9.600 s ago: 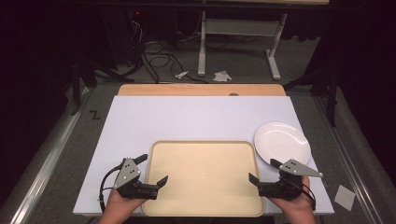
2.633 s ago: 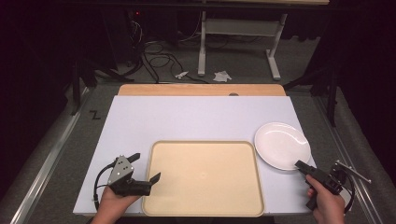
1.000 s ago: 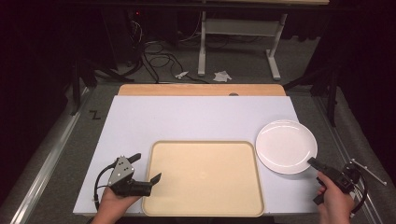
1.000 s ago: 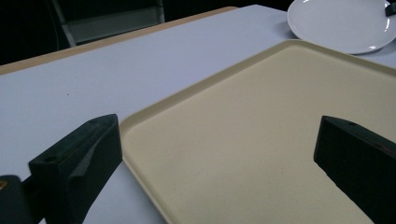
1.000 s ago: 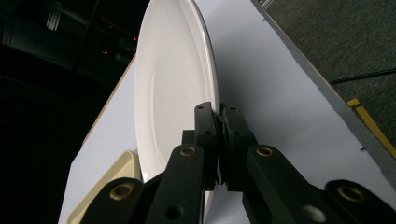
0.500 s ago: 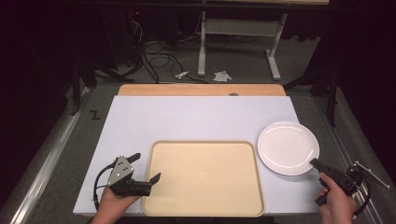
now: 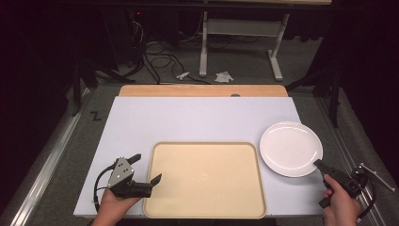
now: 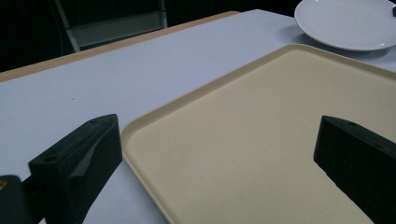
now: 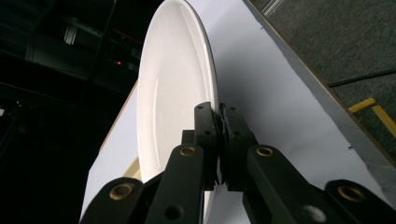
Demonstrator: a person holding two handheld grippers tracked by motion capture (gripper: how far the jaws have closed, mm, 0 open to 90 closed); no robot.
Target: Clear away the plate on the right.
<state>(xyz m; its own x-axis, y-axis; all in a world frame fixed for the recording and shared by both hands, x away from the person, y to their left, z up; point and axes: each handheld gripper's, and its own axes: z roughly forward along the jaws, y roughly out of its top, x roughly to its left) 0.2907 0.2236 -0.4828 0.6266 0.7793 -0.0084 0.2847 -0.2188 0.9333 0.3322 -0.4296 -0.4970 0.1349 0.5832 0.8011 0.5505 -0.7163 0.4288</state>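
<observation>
The left gripper [image 7: 141, 181] rests near the front left corner of the desk [image 7: 197, 117], just beside the left edge of the tray [image 7: 205, 179]. Its jaws stand wide apart and released. In the left gripper view one jaw sits over the bare desk surface and the other over the tray floor, so the tray's near left corner lies between them, untouched by either pad.

The tray lies flat along the front edge of the desk, at its centre. Nothing lies in it.

The plate [image 7: 291, 148] sits near the right edge of the desk, just beside the tray's far right corner and apart from it. The right gripper [image 7: 319, 165] reaches in from the front right corner. In the right gripper view its jaws are clenched on the near rim of the plate [image 9: 177, 93], one jaw above the rim and one below.

Judged status: the grasp on the plate is complete. The transfer appears not yet done, since the plate is outside the tray. What probably remains is to lift the plate, carry it left over the tray rim, set it down and release. The left gripper appears positioned to steady the tray.

Count: one tray, one plate, one desk, two grippers.
</observation>
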